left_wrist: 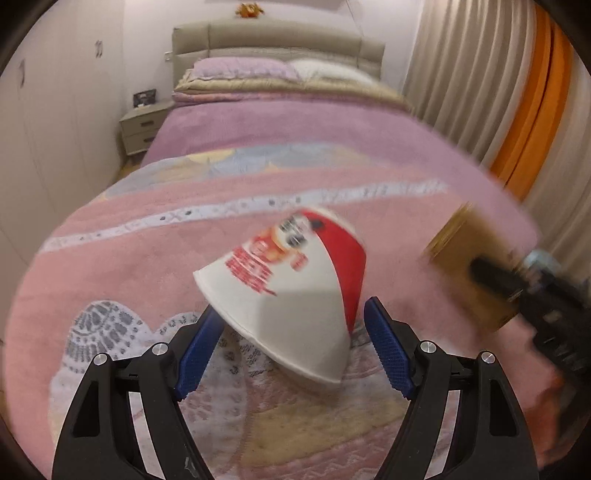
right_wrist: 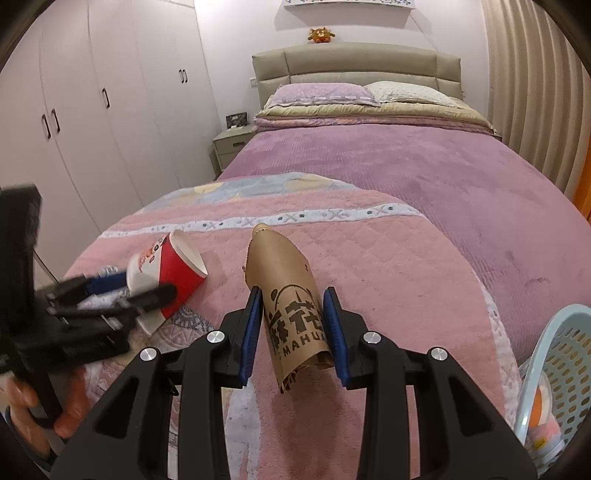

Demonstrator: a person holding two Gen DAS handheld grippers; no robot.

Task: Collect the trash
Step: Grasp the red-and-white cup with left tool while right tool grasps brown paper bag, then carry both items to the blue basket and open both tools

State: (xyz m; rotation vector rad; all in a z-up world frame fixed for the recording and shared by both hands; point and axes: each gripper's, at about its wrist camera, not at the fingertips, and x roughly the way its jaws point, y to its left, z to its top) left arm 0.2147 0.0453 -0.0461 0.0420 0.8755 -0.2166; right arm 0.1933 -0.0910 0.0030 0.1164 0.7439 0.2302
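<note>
We're squeezing the brown paper bag (right_wrist: 295, 310) in our right claw (right_wrist: 293, 332) while the left claw (left_wrist: 291, 347), wide open, is straddling the paper cup (left_wrist: 288, 295) for grabbing, both probably headed for the blue basket (right_wrist: 554, 369) off to the right claw's right.

You've got 2 trash items on the bed (right_wrist: 424, 192): 1 red-and-white paper cup (left_wrist: 291, 291) and 1 brown paper bag (right_wrist: 291, 302). 1 light-blue basket (right_wrist: 565, 354) at the right edge. 2 pillows (right_wrist: 321, 94) up by the headboard, 1 nightstand (right_wrist: 231, 146), 1 orange plush toy (right_wrist: 320, 35).
</note>
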